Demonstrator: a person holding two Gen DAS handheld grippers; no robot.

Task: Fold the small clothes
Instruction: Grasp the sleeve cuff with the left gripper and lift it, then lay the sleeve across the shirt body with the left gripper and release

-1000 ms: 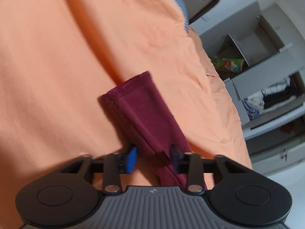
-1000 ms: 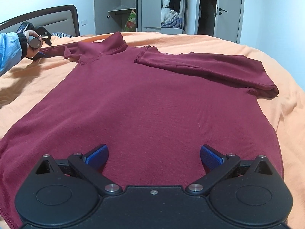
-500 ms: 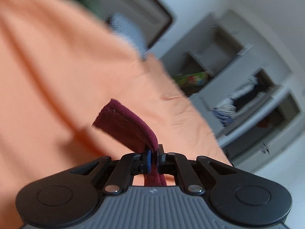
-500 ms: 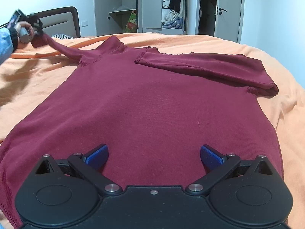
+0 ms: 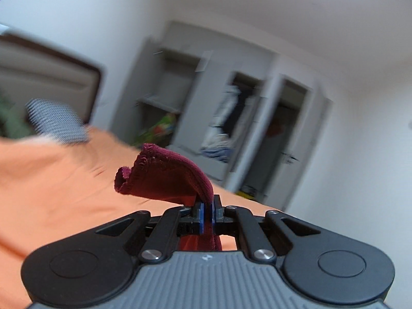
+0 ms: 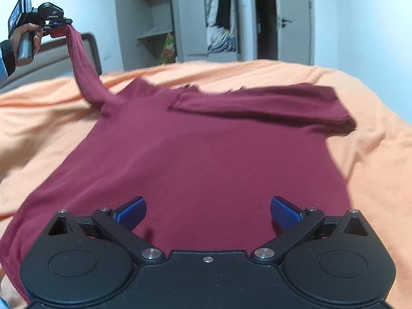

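Observation:
A maroon long-sleeved top (image 6: 200,159) lies flat on the orange bedspread (image 6: 373,154). Its right sleeve (image 6: 260,103) is folded across the chest. My left gripper (image 5: 206,215) is shut on the left sleeve's cuff (image 5: 164,177), which flops forward over the blue pads. In the right wrist view that left gripper (image 6: 55,23) is high at the upper left, held in a hand, and the left sleeve (image 6: 82,67) hangs from it down to the shoulder. My right gripper (image 6: 207,209) hovers open above the top's lower hem, with nothing between its fingers.
A dark-framed headboard (image 6: 91,49) and a checked pillow (image 5: 55,123) are at the bed's far left. An open grey wardrobe (image 6: 206,18) with clothes and a door (image 6: 291,18) stand behind the bed. Bare orange bedspread lies on both sides of the top.
My left gripper shut on the sleeve cuff and lifted it high off the bed, so the sleeve now hangs upward. The right gripper stayed open, tilting slightly over the hem.

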